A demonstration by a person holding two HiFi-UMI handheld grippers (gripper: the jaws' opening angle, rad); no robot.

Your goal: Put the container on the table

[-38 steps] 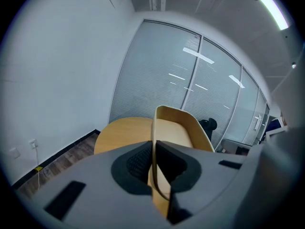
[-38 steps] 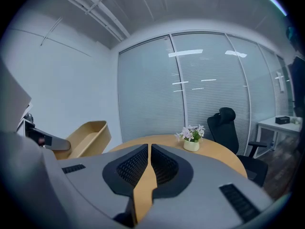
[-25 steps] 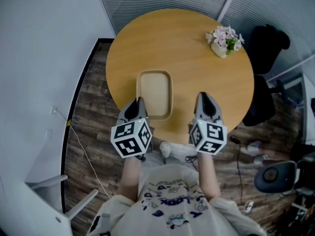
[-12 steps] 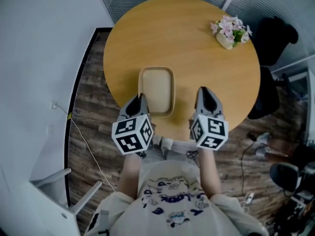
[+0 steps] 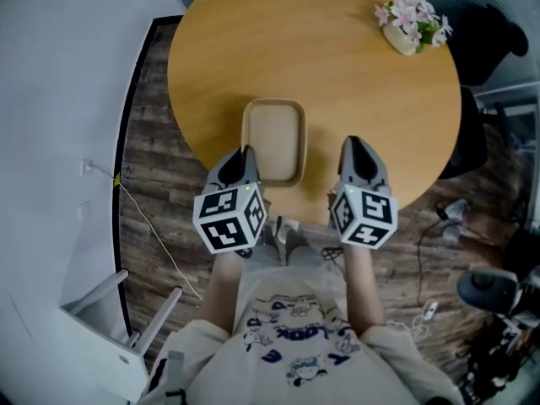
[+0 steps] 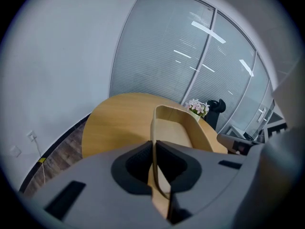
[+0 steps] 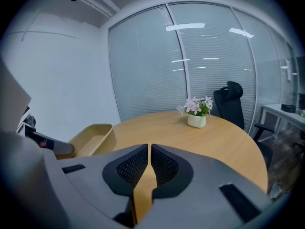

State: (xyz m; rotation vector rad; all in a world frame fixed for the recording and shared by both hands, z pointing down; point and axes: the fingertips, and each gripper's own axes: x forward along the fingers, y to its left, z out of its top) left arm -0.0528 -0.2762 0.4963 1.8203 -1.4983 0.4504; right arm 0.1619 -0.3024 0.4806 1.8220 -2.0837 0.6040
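At the near edge of the desk (image 5: 337,74), the container (image 5: 272,137) sits over the wood — left gripper (image 5: 245,157) clamped on its near wall, evidently to control placement. Right gripper (image 5: 355,146) closed on nothing, held clear alongside; full seating unconfirmed.

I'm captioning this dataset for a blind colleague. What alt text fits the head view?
Seen from above, the left gripper holds the near rim of a shallow tan container over a round wooden table. The right gripper is beside it, shut and empty; a pot of pink flowers stands at the far edge.
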